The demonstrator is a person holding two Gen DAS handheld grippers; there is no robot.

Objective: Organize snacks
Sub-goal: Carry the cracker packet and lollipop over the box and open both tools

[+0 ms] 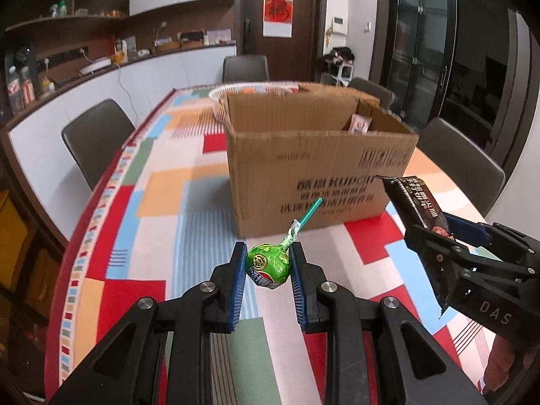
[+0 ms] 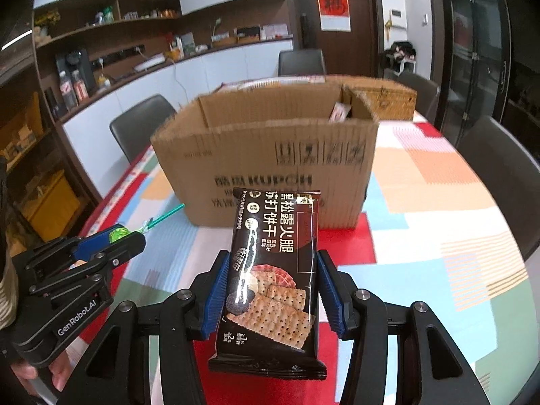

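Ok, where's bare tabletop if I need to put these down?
Bare cloth lies left of the cardboard box toward the table edge, and right of it in the right wrist view. Behind the box, the white basket crowds the table.

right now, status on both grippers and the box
Left gripper shut on lollipop. Right gripper shut on cracker pack. Cardboard box open ahead, path clear.
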